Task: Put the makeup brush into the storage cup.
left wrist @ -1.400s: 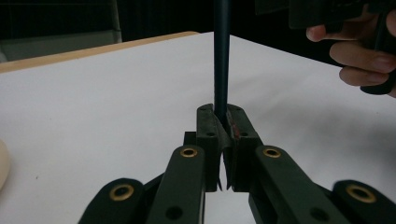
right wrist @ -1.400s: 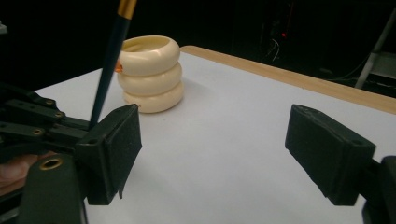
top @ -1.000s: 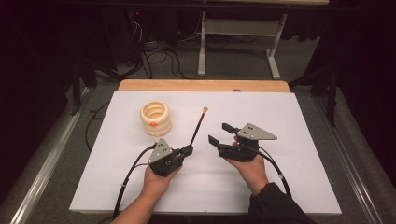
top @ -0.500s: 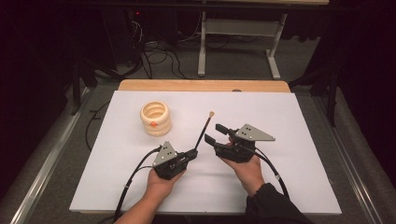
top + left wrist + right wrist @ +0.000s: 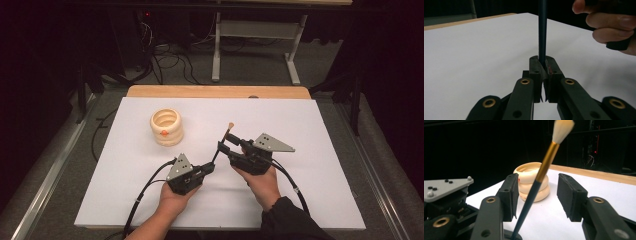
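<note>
Left gripper (image 5: 207, 169), jaws pinching the brush (image 5: 541, 173) by its dark handle end; right gripper (image 5: 227, 147), pads spread either side of the shaft, has just been closing. Brush: light, stiff, slim (judged slippery); long axis rises toward one o'clock, bristles uppermost. Beyond, at eleven o'clock, the ringed pot (image 5: 166, 126).

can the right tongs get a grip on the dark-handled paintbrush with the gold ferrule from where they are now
Probably yes. The dark-handled paintbrush with the gold ferrule already stands between the right tongs, whose jaws have just been closing but do not yet press it. The left tongs clamp its lower end, holding it up.
</note>
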The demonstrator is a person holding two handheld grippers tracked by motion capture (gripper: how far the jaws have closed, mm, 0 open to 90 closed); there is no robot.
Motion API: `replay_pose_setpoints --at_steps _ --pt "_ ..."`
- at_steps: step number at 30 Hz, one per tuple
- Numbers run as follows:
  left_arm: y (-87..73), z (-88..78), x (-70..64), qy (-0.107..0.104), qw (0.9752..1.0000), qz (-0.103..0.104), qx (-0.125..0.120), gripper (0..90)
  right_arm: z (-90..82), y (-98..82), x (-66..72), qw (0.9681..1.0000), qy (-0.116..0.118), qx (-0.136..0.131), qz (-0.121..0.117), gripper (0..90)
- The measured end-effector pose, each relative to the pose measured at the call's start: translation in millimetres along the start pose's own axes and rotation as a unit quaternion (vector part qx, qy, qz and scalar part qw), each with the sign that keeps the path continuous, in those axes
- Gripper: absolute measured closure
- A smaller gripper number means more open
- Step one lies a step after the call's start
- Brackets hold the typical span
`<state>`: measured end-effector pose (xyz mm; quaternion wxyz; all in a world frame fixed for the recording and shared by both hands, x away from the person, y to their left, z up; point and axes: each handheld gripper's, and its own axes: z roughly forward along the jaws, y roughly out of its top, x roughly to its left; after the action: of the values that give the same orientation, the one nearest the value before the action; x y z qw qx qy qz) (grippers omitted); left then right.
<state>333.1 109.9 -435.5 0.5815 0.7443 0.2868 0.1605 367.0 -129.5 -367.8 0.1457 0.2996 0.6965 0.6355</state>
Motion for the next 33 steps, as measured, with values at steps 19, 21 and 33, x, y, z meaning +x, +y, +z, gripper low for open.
replay_pose_setpoints --at_steps 19,21,33 --pt "-0.2 0.9 -2.8 -0.001 1.0 0.003 0.001 86.0 1.7 -3.6 -0.5 0.9996 0.002 -0.01 0.026 74.7" --pt "-0.2 0.9 -2.8 -0.001 1.0 0.003 0.001 86.0 1.9 -3.8 -1.0 0.9995 0.003 -0.012 0.028 75.8" --pt "-0.8 2.1 -3.7 0.002 1.0 0.004 0.003 85.9 1.6 -3.9 -3.1 0.9991 0.009 -0.013 0.039 79.8"
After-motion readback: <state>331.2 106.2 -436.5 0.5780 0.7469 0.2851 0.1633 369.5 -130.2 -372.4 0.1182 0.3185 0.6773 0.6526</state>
